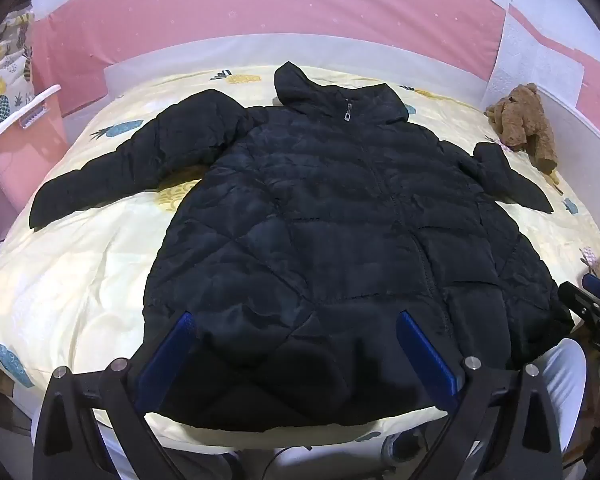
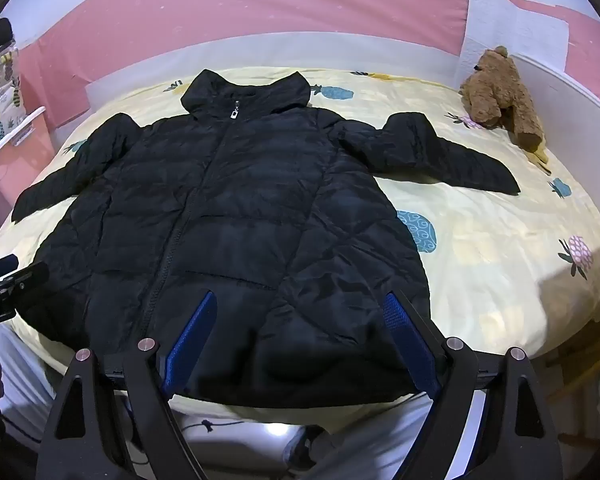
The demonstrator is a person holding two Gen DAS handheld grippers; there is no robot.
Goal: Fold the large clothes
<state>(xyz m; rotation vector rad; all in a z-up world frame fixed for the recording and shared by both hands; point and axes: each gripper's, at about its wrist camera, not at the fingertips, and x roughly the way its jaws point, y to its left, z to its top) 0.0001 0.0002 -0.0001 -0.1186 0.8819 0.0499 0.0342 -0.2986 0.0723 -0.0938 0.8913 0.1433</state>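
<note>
A black quilted hooded jacket (image 1: 332,216) lies flat, front up and zipped, on the bed, both sleeves spread out to the sides. It also shows in the right wrist view (image 2: 236,224). My left gripper (image 1: 296,320) is open and empty, hovering over the jacket's hem, left of the zipper. My right gripper (image 2: 300,300) is open and empty, over the hem right of the zipper. The left gripper's side shows at the left edge of the right wrist view (image 2: 4,280).
The bed (image 1: 72,280) has a pale yellow pineapple-print cover. A brown teddy bear (image 1: 520,124) sits at the far right by the white headboard (image 2: 572,96). A pink wall (image 1: 260,8) is behind. A pink bin (image 1: 24,128) stands at left.
</note>
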